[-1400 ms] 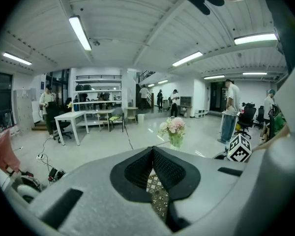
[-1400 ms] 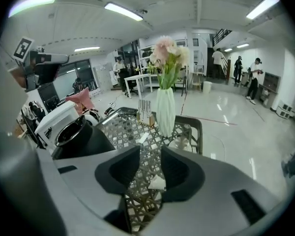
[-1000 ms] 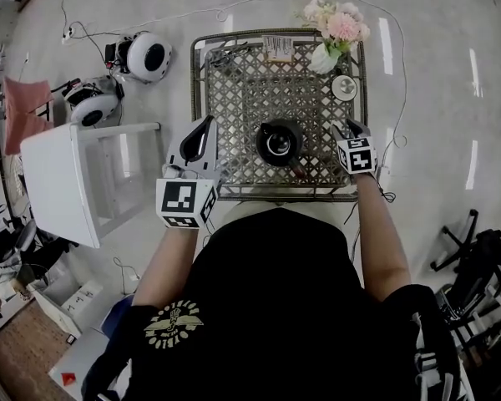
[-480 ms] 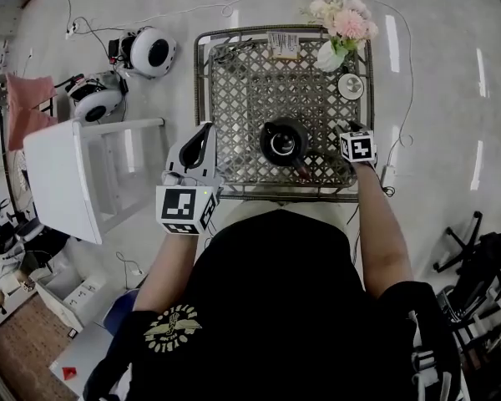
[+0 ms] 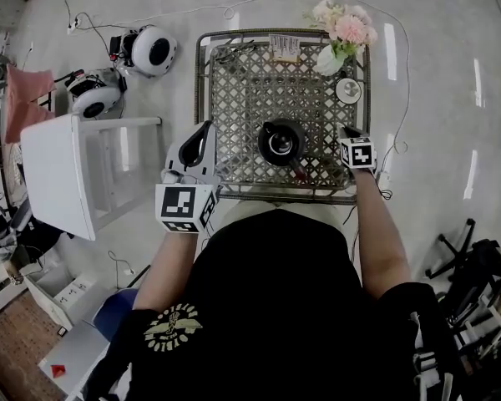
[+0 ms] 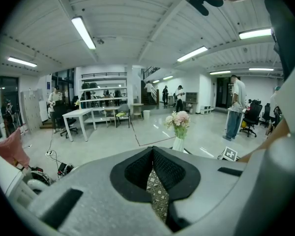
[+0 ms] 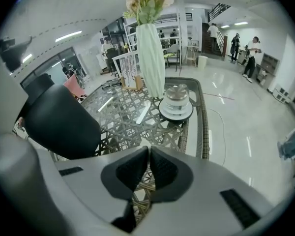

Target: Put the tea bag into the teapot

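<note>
A black teapot (image 5: 280, 143) stands mid-table with its top open; in the right gripper view the teapot (image 7: 59, 122) fills the left side. My right gripper (image 5: 347, 132) hovers just right of it over the table; its jaws are closing, the pads (image 7: 132, 168) almost touching with nothing between them. My left gripper (image 5: 202, 134) hangs off the table's left front corner, shut and empty, pointing out into the room (image 6: 152, 154). A small printed packet (image 5: 281, 47) lies at the far edge; I cannot tell whether it is the tea bag.
The lattice table (image 5: 234, 98) has a glass top and a raised rim. A white vase of pink flowers (image 5: 332, 53) and a small lidded glass dish (image 5: 347, 90) stand at the back right. A white chair (image 5: 75, 174) is to the left; cables cross the floor.
The right gripper's jaws, spread apart a second ago, have come together beside the teapot. The left gripper has stayed put.
</note>
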The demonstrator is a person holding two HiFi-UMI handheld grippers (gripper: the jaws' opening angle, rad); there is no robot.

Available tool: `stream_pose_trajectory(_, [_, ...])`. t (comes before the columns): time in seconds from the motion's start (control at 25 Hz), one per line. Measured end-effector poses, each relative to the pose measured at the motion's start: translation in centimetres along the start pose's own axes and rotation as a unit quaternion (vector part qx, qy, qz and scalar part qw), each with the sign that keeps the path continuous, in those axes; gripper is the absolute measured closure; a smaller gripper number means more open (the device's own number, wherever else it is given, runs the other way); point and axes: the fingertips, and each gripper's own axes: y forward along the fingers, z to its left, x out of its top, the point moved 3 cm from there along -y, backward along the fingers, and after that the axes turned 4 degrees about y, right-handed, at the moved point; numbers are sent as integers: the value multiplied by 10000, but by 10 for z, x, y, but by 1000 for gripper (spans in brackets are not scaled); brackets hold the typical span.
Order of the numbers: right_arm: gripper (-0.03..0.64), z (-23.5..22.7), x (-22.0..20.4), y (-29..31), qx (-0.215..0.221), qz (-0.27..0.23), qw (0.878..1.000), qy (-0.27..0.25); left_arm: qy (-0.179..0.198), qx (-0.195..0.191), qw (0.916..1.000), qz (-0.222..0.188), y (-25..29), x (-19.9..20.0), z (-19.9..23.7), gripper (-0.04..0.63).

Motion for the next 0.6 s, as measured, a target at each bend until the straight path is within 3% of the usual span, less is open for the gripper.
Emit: stream_pose_trajectory(0.6, [597,12,38,-96,259,-768,9964,-248,-131,12,9984,-555,-13,27,-12,598])
